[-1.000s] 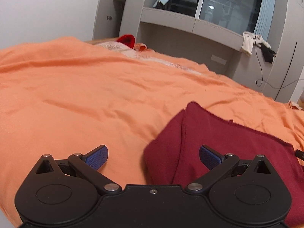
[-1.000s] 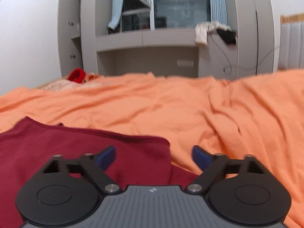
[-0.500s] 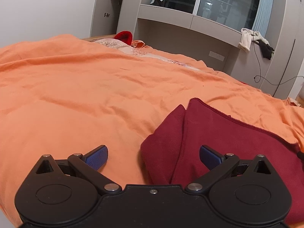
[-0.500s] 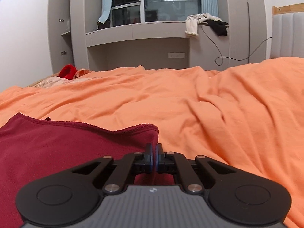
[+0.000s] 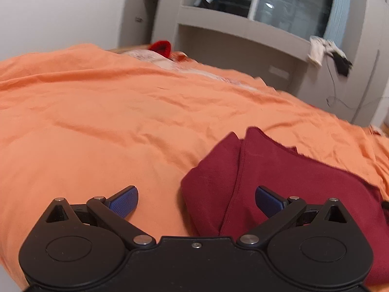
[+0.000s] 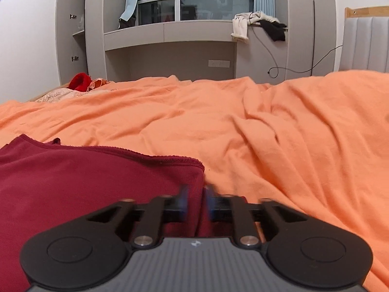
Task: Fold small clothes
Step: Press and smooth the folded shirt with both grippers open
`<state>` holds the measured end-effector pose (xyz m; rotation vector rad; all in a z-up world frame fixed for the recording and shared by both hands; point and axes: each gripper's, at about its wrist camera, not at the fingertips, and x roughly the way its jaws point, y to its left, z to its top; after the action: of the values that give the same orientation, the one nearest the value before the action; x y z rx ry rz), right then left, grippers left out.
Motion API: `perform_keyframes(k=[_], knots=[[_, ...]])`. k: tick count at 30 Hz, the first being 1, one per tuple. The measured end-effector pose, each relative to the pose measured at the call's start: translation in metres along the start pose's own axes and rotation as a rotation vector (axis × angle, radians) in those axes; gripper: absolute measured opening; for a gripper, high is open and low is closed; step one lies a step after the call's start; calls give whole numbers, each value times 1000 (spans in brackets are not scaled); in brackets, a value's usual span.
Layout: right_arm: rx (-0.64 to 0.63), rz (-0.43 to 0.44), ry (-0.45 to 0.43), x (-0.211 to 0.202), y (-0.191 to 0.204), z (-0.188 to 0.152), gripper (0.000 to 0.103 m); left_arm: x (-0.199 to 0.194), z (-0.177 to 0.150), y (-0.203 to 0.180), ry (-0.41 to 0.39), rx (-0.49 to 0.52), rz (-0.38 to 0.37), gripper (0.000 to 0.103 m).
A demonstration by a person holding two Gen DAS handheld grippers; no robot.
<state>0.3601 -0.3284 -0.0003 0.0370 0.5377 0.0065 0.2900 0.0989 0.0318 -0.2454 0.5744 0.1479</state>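
Note:
A dark red garment (image 5: 291, 170) lies folded on the orange bedcover (image 5: 97, 121). My left gripper (image 5: 197, 198) hangs wide open just above the garment's left folded edge, one blue pad over the bedcover and the other over the cloth. In the right wrist view the garment (image 6: 85, 177) fills the lower left. My right gripper (image 6: 196, 196) sits at its right edge, motion-blurred. Its jaws are opening and stand a little apart, with the cloth's edge in the narrow gap between them.
The orange bedcover (image 6: 267, 133) spreads wrinkled to the right and far side. A bright red item (image 6: 79, 81) lies at the bed's far corner. Behind stand a grey shelf unit (image 6: 170, 31) with draped clothes (image 6: 245, 24) and a padded headboard (image 6: 364, 43).
The right gripper went from open to shut on the garment's right edge, and its jaws now part again. The left gripper stays open in about the same place.

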Motion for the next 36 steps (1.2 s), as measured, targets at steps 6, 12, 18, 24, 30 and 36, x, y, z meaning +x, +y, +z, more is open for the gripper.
perform_keyframes(k=[6, 12, 18, 24, 30, 36], knots=[[-40, -54, -81, -41, 15, 6, 101, -26, -28, -8, -89, -46, 28, 102], [-72, -87, -192, -76, 38, -3, 103, -38, -42, -16, -107, -50, -32, 102], [26, 123, -130, -80, 71, -22, 103, -36, -47, -23, -89, -21, -38, 102], [-108, 140, -171, -86, 118, -34, 103, -32, -47, -22, -76, -36, -37, 102], [-141, 147, -148, -74, 140, -48, 103, -32, -47, -23, -59, -40, -61, 102], [-121, 151, -127, -65, 144, -58, 103, -58, -52, -17, -159, -127, -51, 102]])
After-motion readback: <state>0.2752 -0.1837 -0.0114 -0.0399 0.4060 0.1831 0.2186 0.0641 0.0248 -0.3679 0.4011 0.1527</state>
